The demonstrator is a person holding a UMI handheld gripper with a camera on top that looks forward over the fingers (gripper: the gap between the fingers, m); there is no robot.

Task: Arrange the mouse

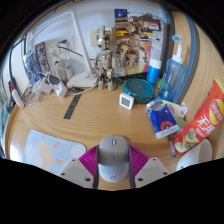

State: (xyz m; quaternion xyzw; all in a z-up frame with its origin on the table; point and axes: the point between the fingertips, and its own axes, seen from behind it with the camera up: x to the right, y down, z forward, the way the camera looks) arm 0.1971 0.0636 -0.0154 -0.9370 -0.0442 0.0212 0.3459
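Nearest of all, the gripper has its two fingers spread, and one grey mouse sits between the magenta pads on the wooden desk. Whether the pads actually press its flanks cannot be told; it looks to rest on the desk with the fingers about it. To do this step well, the person would likely keep the mouse centred between the fingers and close evenly on both sides, so it does not twist or slip forward.

Just to the right lie one blue packet and one red snack bag. Farther on stand one small white cube, one teal round container, and one tall clear bottle. One dark flat remote lies left of centre. At the far edge the clutter is too crowded to count.
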